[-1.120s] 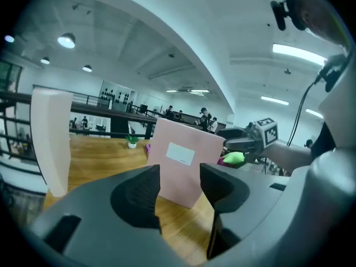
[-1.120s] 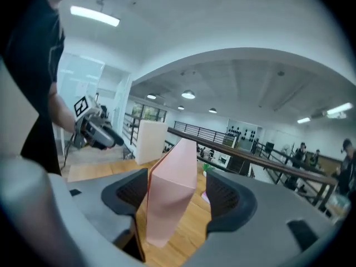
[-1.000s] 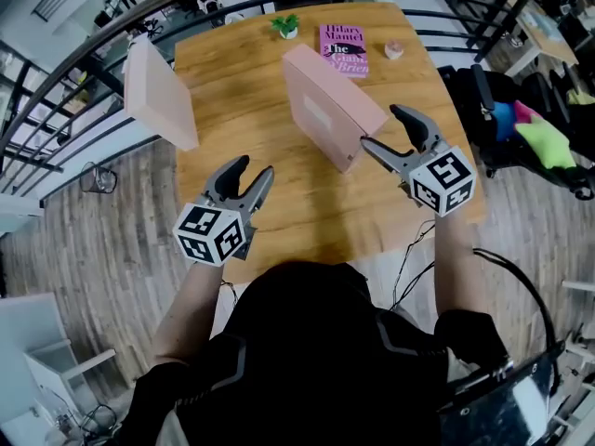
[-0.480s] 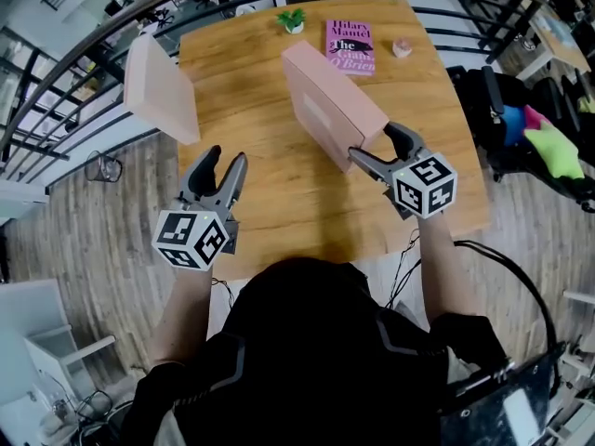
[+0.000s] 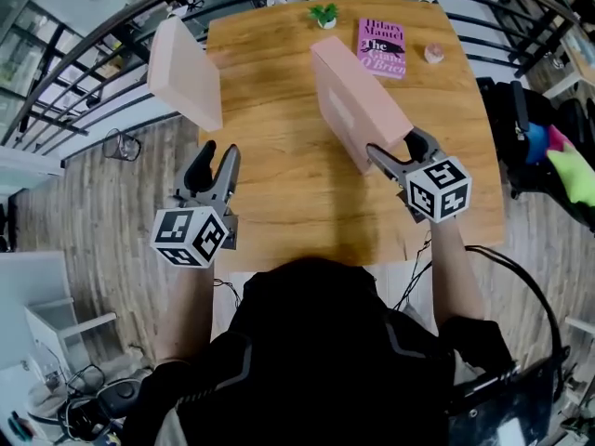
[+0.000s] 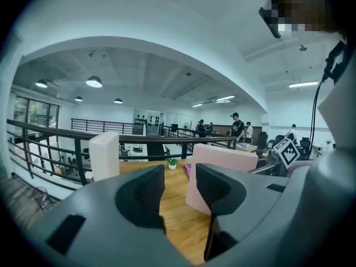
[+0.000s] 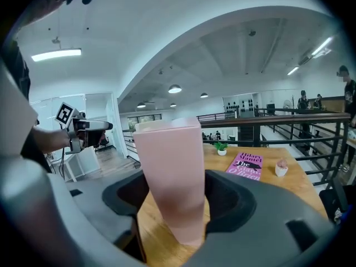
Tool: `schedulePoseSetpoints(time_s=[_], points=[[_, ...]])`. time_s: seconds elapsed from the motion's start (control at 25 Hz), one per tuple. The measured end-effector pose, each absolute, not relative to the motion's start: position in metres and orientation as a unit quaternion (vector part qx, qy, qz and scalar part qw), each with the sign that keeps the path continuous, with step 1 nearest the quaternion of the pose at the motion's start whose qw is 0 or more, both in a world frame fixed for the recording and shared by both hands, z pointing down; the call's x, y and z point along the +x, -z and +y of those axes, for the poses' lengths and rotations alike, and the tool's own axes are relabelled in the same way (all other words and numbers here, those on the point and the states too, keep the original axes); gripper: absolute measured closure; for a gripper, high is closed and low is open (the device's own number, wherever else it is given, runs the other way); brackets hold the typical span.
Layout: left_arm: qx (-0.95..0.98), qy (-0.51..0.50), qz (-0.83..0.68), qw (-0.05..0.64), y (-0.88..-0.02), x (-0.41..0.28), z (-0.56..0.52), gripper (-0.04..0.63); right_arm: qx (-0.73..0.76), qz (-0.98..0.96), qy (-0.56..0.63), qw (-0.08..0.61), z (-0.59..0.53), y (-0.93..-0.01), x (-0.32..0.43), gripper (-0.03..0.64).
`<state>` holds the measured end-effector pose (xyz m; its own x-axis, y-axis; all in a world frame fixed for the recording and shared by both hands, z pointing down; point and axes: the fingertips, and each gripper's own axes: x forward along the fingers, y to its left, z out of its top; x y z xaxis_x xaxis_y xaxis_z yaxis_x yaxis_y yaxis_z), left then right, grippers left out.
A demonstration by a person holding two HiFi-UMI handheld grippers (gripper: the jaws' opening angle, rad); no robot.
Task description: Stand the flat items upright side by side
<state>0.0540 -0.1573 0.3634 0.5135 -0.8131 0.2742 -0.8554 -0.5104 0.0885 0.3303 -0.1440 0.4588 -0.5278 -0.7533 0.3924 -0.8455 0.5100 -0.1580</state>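
Note:
A pink box (image 5: 358, 100) stands on edge in the middle of the wooden table (image 5: 279, 193). My right gripper (image 5: 398, 149) straddles its near end; in the right gripper view the box (image 7: 169, 166) fills the gap and both pads touch its sides after the jaws have just been closing. A second pink box (image 5: 186, 71) stands at the table's left edge. A pink book (image 5: 382, 48) lies flat at the far side. My left gripper (image 5: 218, 152) hovers at the table's near left edge, its jaws narrowing but open, nothing between them (image 6: 181, 177).
A small potted plant (image 5: 323, 14) and a small pink ornament (image 5: 433, 54) sit by the book at the far edge. A black railing (image 5: 112, 40) runs behind and left of the table. A chair with coloured items (image 5: 548, 151) stands to the right.
My right gripper has come down from the right onto the middle box's near end and narrowed around it. The left gripper has drifted left and up, off the table's edge.

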Motion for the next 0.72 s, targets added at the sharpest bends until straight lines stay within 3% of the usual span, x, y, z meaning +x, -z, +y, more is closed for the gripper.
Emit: schedulePoseSetpoints(time_s=[0.72], points=[[0.837, -0.079, -0.530, 0.114, -0.367, -0.098, -0.152, 0.399, 0.515, -0.826, -0.184, 0.138, -0.184, -0.457, 0.210, 0.304]])
